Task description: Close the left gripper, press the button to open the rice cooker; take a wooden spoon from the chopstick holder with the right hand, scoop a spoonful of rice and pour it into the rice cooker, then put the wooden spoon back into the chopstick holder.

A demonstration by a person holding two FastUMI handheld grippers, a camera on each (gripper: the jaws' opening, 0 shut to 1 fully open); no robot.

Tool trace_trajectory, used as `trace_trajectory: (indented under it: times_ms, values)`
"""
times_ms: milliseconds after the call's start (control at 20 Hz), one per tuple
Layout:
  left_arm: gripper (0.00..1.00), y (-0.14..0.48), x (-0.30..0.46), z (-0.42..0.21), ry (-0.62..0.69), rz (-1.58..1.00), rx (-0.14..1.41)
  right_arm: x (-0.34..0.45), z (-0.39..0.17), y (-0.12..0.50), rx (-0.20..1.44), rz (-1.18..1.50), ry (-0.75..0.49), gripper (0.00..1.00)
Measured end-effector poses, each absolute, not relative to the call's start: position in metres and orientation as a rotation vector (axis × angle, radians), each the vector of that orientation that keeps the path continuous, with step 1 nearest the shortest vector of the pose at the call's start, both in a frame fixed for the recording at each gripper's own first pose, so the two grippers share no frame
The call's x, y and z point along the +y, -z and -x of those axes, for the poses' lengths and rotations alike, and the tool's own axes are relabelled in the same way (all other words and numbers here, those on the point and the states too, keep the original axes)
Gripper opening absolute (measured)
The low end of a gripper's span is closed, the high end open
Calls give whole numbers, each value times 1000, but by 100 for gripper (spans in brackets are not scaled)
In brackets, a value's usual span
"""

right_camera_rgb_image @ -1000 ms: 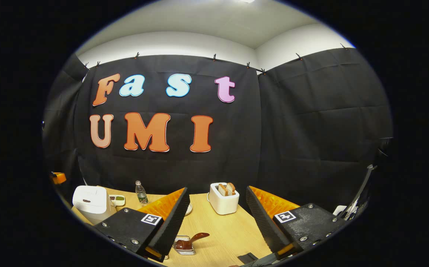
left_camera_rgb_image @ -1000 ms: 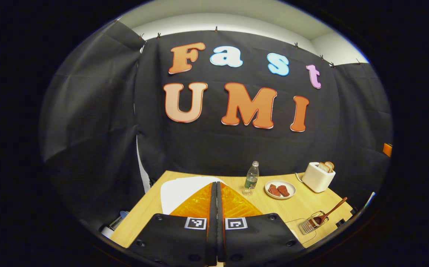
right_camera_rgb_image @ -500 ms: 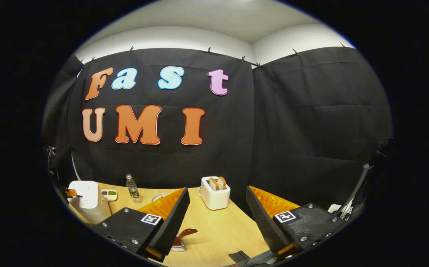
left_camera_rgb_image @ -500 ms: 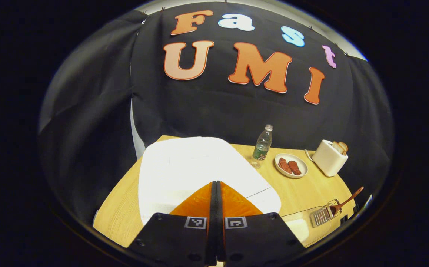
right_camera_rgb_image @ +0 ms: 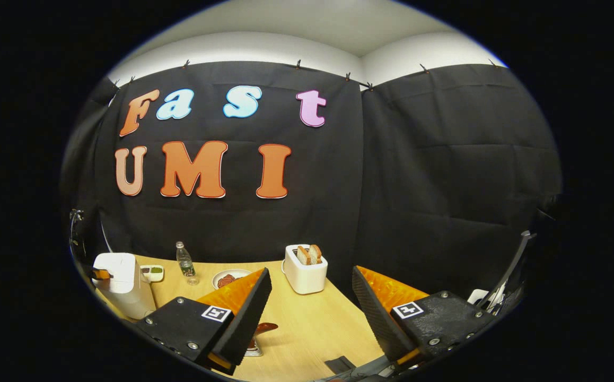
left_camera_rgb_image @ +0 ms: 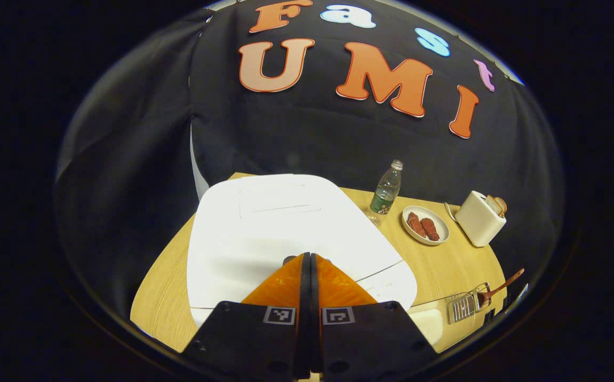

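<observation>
The left claw has its fingers pressed together, tips at a dark spot on the front of the white cooker, whose lid is down. The right claw hangs spread and empty above the table; the spoon lies in its holder just below its left finger.

Spread right tool above table

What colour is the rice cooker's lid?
White; the rice cooker lid shows best in the left gripper view, under the closed left gripper.
</observation>
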State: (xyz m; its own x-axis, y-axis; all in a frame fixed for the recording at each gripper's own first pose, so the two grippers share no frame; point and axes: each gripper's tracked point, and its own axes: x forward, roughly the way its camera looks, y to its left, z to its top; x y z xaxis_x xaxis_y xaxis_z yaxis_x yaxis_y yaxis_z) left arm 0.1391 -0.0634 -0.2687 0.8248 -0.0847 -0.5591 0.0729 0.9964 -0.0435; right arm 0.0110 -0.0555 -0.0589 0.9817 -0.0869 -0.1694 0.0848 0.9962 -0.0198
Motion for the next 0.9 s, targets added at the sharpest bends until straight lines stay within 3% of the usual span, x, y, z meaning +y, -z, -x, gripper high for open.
trace_trajectory:
  times_ms: [500,900]
  values:
    - [5,88,-71,-137,100,64,265,-65,-18,54,127,-40,62,95]
    - [5,34,-96,-102,121,39,129,-77,-38,67,132,-98,35,95]
